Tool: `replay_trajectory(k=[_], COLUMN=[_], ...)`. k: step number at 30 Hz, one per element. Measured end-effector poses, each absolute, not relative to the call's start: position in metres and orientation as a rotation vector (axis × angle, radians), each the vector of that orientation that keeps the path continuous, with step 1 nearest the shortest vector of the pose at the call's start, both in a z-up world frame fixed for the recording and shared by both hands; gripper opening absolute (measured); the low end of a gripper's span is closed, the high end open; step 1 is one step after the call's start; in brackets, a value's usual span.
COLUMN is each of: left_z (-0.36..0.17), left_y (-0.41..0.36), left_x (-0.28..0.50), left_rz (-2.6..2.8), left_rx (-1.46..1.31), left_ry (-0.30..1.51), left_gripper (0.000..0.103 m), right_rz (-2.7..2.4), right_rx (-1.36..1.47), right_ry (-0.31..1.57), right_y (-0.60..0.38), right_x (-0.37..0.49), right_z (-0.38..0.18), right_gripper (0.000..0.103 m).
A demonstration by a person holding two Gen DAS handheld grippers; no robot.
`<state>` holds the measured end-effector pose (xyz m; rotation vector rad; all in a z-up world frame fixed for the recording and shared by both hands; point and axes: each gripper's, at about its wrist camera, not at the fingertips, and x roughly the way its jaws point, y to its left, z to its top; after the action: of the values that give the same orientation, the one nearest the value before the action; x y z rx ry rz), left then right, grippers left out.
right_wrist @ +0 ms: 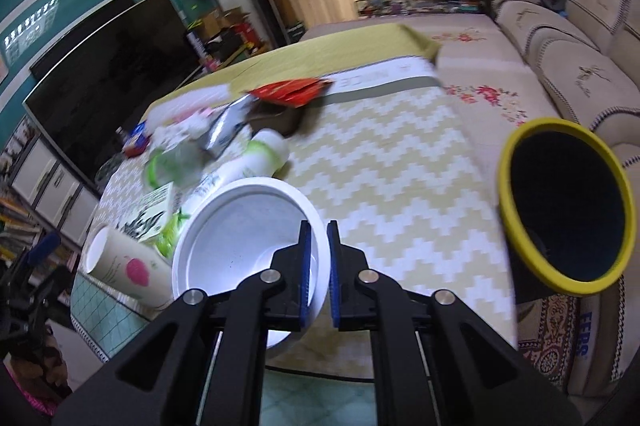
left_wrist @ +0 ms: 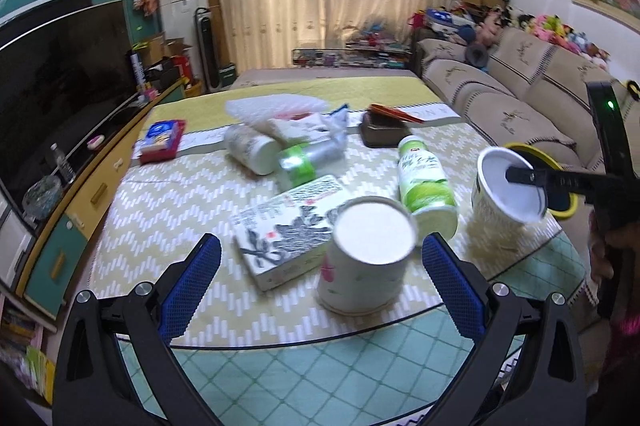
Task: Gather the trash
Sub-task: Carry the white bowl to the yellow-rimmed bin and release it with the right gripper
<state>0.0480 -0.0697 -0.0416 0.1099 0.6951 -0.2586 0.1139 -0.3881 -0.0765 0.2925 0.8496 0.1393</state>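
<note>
My right gripper (right_wrist: 319, 258) is shut on the rim of a white paper bowl-cup (right_wrist: 248, 226) and holds it tilted above the table; it also shows in the left wrist view (left_wrist: 506, 185). A yellow-rimmed trash bin (right_wrist: 564, 201) stands to the right, off the table's edge. My left gripper (left_wrist: 320, 258) is open, its blue pads either side of an upside-down paper cup with a pink flower (left_wrist: 366, 258), not touching it. A green-labelled bottle (left_wrist: 426, 185), a printed box (left_wrist: 288, 226), another cup (left_wrist: 250, 147) and a clear bottle (left_wrist: 308, 157) lie on the table.
The table has a yellow zigzag cloth (left_wrist: 168, 209). At its far side lie a plastic bag (left_wrist: 276, 107), a blue-red packet (left_wrist: 160, 139), a red wrapper (right_wrist: 292, 91) and a dark box (left_wrist: 380, 133). A TV (left_wrist: 60, 81) stands left, a sofa (left_wrist: 520, 85) right.
</note>
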Motion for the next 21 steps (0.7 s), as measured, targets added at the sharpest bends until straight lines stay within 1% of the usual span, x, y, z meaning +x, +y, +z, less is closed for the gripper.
replay_trajectory(k=[3, 8, 12, 16, 21], left_z=[-0.045, -0.051, -0.052, -0.056, -0.066], left_y=[-0.080, -0.094, -0.100, -0.101, -0.102], left_x=[0.048, 0.052, 0.052, 0.058, 0.072], left_rz=[-0.291, -0.318, -0.333, -0.338, -0.354], left_rx=[0.122, 0.130, 0.138, 0.137, 0.108], left_ry=[0.701, 0.725, 0.724, 0.737, 0.765], left_gripper=[0.099, 0.099, 0.099, 0.099, 0.099], right_rz=[0.119, 0.154, 0.159, 0.073, -0.122], right_rx=[0.325, 0.321, 0.329, 0.360, 0.409], right_ry=[0.858, 0.886, 0.870, 0.820, 0.787], right_y=[-0.403, -0.394, -0.398, -0.438, -0.518], right_x=[0.117, 0.124, 0.124, 0.122, 0.125], right_z=[-0.081, -0.092, -0.090, -0.080, -0.080], right_gripper=[0.008, 0.008, 0.008, 0.008, 0.008])
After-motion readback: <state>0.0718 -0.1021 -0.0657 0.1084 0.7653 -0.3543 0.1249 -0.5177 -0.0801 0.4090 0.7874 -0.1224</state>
